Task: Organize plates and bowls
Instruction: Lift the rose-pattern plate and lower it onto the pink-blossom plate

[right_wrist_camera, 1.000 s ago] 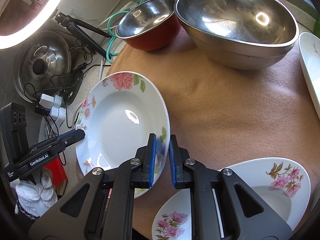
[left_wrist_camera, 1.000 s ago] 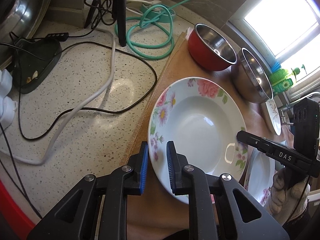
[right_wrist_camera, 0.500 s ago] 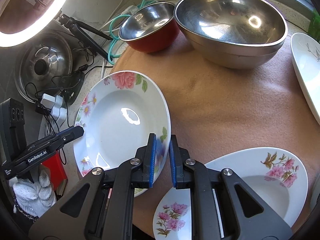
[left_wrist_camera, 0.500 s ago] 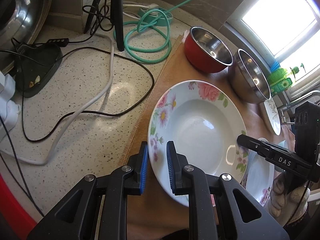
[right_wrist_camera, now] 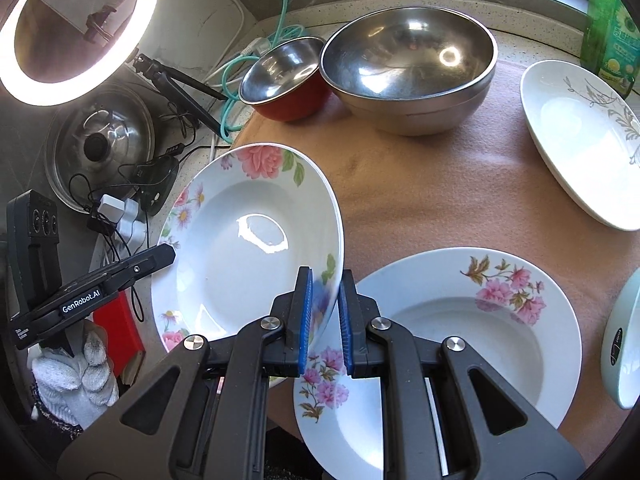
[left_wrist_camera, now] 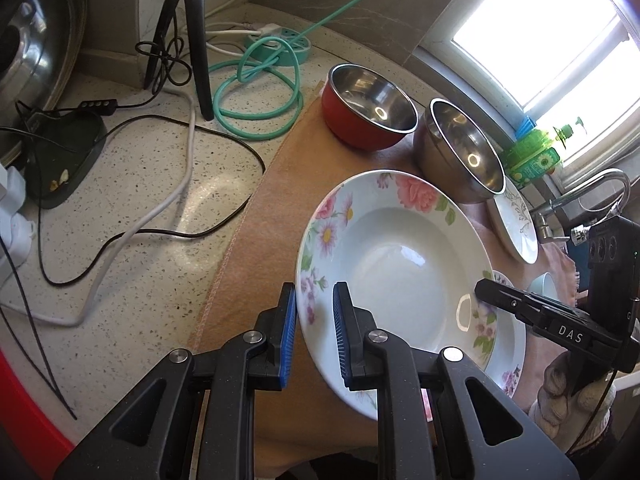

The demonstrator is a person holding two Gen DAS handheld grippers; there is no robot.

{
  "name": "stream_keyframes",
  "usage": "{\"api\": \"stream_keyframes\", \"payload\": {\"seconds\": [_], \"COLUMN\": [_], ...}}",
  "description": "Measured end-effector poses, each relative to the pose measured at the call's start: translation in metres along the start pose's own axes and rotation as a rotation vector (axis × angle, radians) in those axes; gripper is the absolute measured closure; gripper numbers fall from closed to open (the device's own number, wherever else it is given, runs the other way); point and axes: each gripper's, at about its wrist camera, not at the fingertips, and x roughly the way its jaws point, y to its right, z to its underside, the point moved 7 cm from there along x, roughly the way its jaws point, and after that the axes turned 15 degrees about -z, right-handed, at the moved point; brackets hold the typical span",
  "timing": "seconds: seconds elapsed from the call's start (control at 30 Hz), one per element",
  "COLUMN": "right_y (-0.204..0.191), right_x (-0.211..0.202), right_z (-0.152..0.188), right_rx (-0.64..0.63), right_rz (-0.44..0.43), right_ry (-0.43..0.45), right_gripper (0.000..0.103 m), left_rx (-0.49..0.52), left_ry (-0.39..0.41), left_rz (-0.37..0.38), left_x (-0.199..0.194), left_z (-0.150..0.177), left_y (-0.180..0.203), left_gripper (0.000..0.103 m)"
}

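A floral deep plate is held tilted above the tan mat, gripped at opposite rims by both grippers. My left gripper is shut on its left rim; my right gripper is shut on its right rim. A second floral plate lies on the mat just below and to the right. A red bowl and a larger steel bowl stand at the mat's far side. A white plate with a grey leaf pattern lies at the right.
Cables, a green hose and a tripod leg lie on the speckled counter left of the mat. A ring light and pot lid stand at the left. A pale cup edge shows far right.
Both grippers have lifted the floral plate and carried it right, so its edge now overlaps the second floral plate. The bowls look farther away.
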Motion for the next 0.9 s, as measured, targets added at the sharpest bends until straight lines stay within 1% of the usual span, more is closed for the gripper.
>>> {"api": "stream_keyframes", "payload": {"seconds": [0.27,0.5,0.73,0.9], "right_y": [0.013,0.032,0.059,0.074], "right_x": [-0.035,-0.064,-0.086,-0.095], "right_z": [0.019,0.038,0.059,0.07], "right_rx": [0.027,0.064,0.104,0.122], "right_rz": [0.019,0.05,0.078,0.096], "right_ry": [0.034,0.062,0.067,0.064], "right_gripper": [0.09,0.09,0.09,0.09], "left_rx": [0.042,0.088,0.141,0.171], "left_ry": [0.005,-0.004,-0.02,-0.038], "left_rz": [0.037,0.069,0.093,0.1], "left_x": [-0.008,-0.008,-0.005,0.0], "left_z": [0.009,0.021,0.037,0.048], "left_y": [0.029,0.062,0.096,0.114], "left_gripper": [0.087,0.087,0.087,0.087]}}
